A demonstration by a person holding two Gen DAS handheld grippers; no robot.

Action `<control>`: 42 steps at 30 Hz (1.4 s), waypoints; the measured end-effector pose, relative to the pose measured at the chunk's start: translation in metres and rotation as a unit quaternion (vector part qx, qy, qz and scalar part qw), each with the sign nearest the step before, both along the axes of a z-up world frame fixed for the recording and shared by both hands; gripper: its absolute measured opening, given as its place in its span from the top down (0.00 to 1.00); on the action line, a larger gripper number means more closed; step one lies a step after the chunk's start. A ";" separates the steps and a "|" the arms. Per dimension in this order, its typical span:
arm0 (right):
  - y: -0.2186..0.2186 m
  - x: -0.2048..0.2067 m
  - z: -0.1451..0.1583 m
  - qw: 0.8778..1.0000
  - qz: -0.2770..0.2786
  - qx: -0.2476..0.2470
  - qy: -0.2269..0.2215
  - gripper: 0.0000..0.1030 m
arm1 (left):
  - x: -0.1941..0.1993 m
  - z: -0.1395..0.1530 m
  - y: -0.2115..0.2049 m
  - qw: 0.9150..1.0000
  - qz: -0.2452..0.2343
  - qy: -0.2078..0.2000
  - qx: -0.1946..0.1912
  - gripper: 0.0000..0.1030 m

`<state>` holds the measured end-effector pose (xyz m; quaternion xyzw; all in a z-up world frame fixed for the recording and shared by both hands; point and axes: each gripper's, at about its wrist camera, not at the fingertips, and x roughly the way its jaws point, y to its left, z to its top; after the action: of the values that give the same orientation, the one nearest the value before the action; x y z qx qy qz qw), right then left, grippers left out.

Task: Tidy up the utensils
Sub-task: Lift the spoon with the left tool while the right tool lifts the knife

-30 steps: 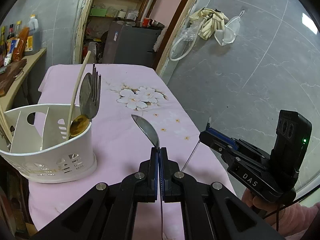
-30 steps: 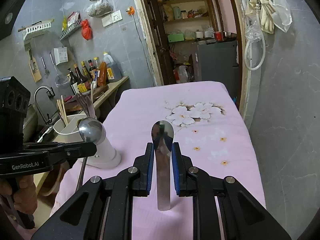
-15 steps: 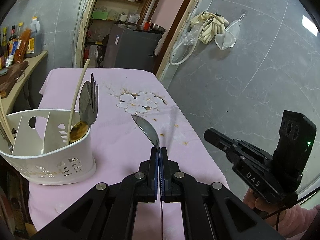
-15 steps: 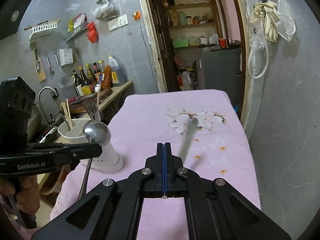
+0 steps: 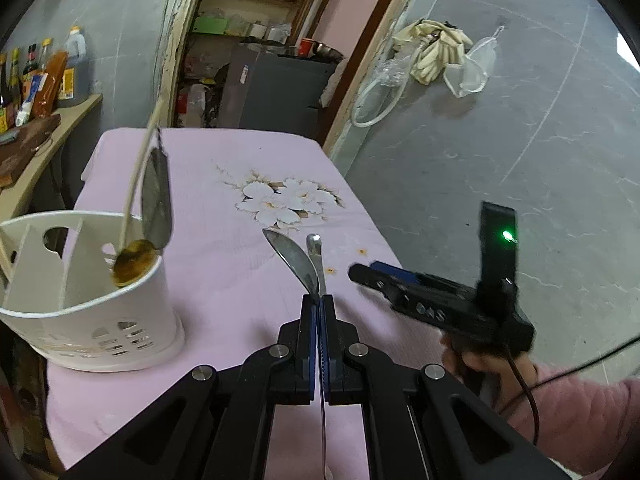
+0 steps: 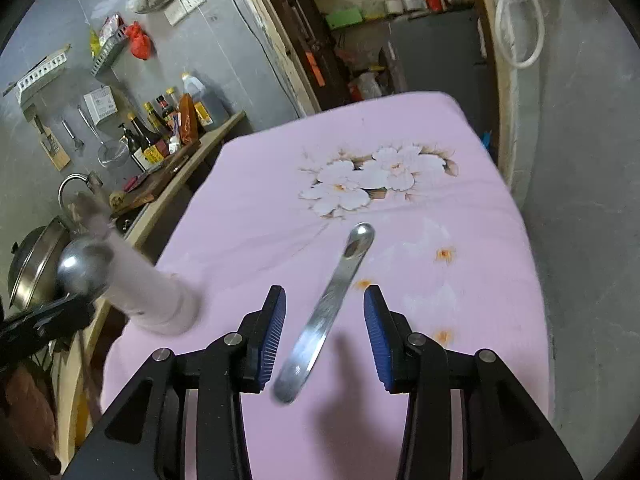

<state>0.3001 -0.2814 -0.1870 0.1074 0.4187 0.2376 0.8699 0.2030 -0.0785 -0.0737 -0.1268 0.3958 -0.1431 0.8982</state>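
My left gripper (image 5: 319, 300) is shut on a steel spoon (image 5: 294, 260); its bowl sticks up past the fingertips and its handle runs back under the gripper. The spoon's bowl also shows in the right wrist view (image 6: 82, 266). A second steel utensil (image 6: 330, 300) lies flat on the pink tablecloth (image 6: 440, 220), and shows in the left wrist view (image 5: 316, 254). My right gripper (image 6: 324, 328) is open just above it, one finger on each side. A white utensil holder (image 5: 88, 304) stands at the left with a spoon, a fork and chopsticks in it.
The table's right edge drops to a grey tiled floor (image 5: 500, 152). A counter with bottles (image 6: 168, 120) and a sink run along the left side. A doorway with shelves (image 5: 260, 40) is beyond the far end of the table.
My right gripper let go of the utensil, shut briefly, then opened and tilted down over it where it lies on the cloth. My left gripper still holds its spoon.
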 end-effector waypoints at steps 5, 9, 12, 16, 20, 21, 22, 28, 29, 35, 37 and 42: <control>0.011 0.048 -0.026 0.998 0.059 -0.008 0.006 0.65 | 0.015 -0.021 -0.007 0.999 0.031 0.023 0.003 0.98; 0.024 0.077 -0.034 0.994 0.107 -0.031 0.006 0.65 | 0.024 -0.034 -0.011 0.997 0.060 0.044 0.000 0.98; 0.029 0.087 -0.032 0.991 0.129 -0.031 0.000 0.66 | 0.027 -0.038 -0.016 0.996 0.075 0.051 0.002 0.98; 0.024 0.087 -0.032 0.993 0.112 -0.029 0.005 0.95 | 0.029 -0.042 -0.025 0.995 0.088 0.057 0.001 0.98; 0.026 0.081 -0.029 0.991 0.131 -0.028 0.009 0.97 | 0.028 -0.039 -0.032 0.995 0.085 0.054 0.003 0.98; 0.026 0.079 -0.029 0.990 0.135 -0.024 0.009 0.97 | 0.028 -0.037 -0.033 0.995 0.082 0.052 0.005 0.98; 0.026 0.076 -0.028 0.990 0.137 -0.017 0.011 0.98 | 0.027 -0.035 -0.034 0.995 0.080 0.050 0.007 0.98; 0.000 0.044 0.005 0.994 0.098 0.050 0.000 0.99 | 0.016 -0.015 -0.031 0.997 0.075 0.033 0.008 0.98; -0.004 0.038 0.012 0.994 0.092 0.055 -0.008 0.99 | 0.014 -0.011 -0.031 0.997 0.076 0.027 0.009 0.98; -0.010 -0.016 0.079 0.992 0.063 0.056 -0.098 0.99 | -0.006 0.027 -0.019 0.997 0.078 -0.028 0.005 0.98; -0.008 -0.031 0.098 0.989 0.054 0.049 -0.129 0.99 | -0.010 0.039 -0.010 0.996 0.081 -0.043 0.002 0.98; 0.001 -0.054 0.145 0.982 0.025 0.042 -0.184 0.99 | -0.019 0.072 0.024 0.994 0.082 -0.078 -0.014 0.98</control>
<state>0.2461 -0.2800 -0.0417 0.0880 0.2435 0.2927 0.9205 0.1837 -0.0550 -0.0016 -0.1594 0.3111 -0.0840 0.9331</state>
